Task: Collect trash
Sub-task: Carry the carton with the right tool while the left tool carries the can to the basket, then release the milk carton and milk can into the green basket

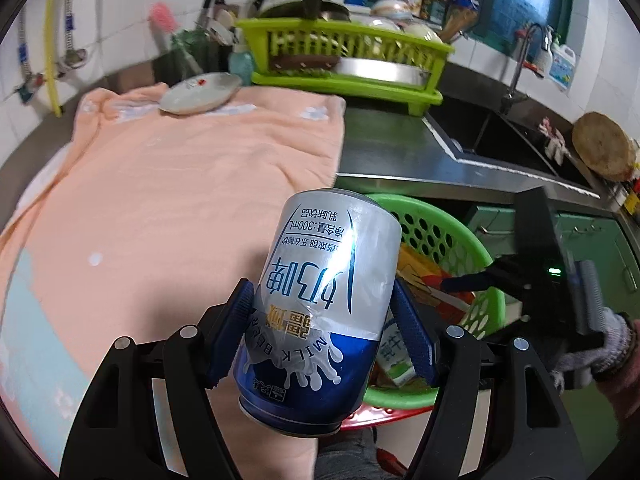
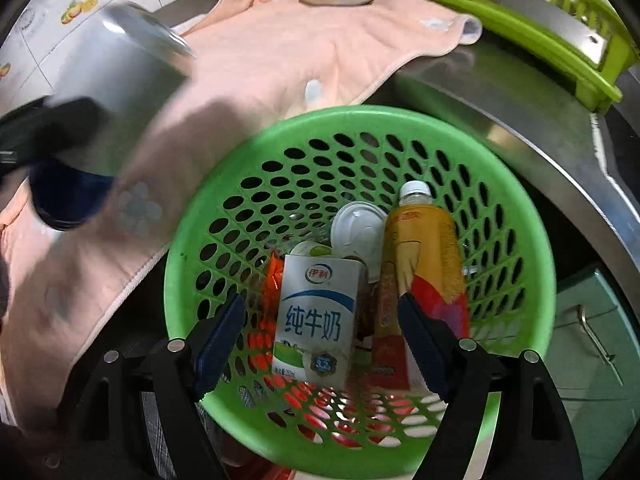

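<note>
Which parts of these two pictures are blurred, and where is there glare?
Left wrist view: the can is sharp, with a bright glare streak on its side; the dish rack behind is soft. Right wrist view: the same can is smeared by motion blur, while the milk carton in the basket reads clearly.

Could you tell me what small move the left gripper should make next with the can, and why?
Probably carry the can rightward over the green basket, then let go. The left gripper grips it beside the rim, above the towel, and the right gripper hangs open.
</note>
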A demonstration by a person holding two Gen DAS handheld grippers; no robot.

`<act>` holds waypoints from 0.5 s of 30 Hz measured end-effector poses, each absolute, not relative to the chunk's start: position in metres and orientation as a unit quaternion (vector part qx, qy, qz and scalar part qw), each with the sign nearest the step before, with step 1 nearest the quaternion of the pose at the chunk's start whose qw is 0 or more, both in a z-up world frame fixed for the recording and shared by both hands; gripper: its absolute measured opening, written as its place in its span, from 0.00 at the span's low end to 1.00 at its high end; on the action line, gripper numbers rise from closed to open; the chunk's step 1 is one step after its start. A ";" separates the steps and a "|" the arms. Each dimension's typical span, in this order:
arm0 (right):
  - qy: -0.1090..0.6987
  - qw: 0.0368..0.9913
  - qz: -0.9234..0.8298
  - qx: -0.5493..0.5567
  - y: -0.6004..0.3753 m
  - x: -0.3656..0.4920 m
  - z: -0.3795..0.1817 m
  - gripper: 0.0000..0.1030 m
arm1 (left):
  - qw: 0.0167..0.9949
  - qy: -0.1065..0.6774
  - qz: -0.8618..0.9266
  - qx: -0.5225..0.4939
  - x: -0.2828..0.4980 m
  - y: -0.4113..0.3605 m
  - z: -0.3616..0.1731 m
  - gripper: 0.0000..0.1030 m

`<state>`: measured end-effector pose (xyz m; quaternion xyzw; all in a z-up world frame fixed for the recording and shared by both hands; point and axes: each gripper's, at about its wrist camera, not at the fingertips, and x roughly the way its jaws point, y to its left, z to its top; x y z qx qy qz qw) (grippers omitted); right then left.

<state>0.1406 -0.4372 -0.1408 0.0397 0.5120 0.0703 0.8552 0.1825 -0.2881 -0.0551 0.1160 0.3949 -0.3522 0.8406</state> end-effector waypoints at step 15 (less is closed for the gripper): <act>0.450 0.888 0.035 0.091 -0.471 0.074 -0.117 0.81 | 0.810 0.434 -0.352 0.177 0.205 -0.362 -0.102 0.68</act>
